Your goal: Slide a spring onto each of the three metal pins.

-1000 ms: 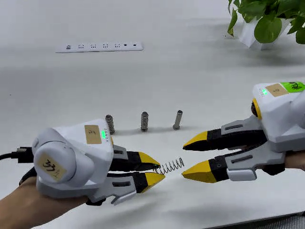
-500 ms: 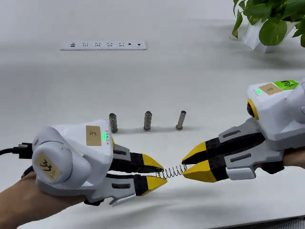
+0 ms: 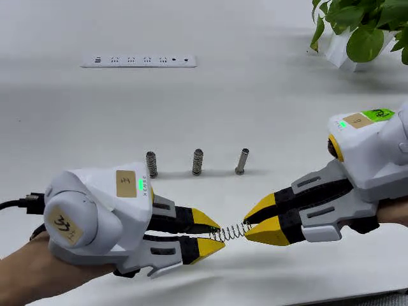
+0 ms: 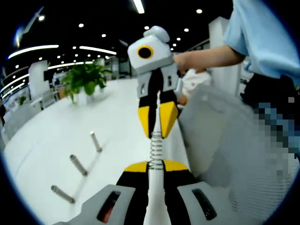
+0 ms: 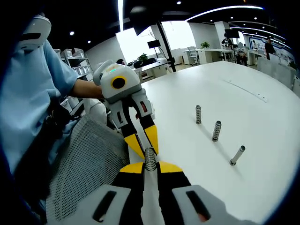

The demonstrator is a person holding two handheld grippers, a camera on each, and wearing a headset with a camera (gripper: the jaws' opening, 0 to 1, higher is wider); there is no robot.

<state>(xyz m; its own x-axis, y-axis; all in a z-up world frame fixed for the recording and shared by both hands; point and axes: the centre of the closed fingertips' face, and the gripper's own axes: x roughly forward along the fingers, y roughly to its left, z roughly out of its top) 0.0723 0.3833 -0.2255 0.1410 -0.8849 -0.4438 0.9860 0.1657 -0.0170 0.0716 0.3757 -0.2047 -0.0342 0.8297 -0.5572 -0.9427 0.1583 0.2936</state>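
The left gripper (image 3: 218, 235) had its jaws pressed together on one end of the loose spring (image 3: 233, 231). The right gripper (image 3: 248, 227) had its jaws pinched on the other end. The coil ran straight from one pair of yellow tips to the other, tip facing tip, above the tabletop (image 3: 268, 115). In the left gripper view the spring rose dead ahead from between that gripper's own jaws into the tips opposite. In the right gripper view its near end sat between that gripper's own jaws. Beyond the gap between the two sets of jaws, three pins stood in a row, well apart from the grippers. The bare pin (image 3: 242, 160), tilted a little, was the one nearest the right jaws. The middle pin (image 3: 198, 161) and the end pin (image 3: 151, 164), beyond the left jaws, each wore a coil. Far past the row lay a white power strip (image 3: 139, 61), and a potted plant (image 3: 357, 29) stood beyond the right gripper.
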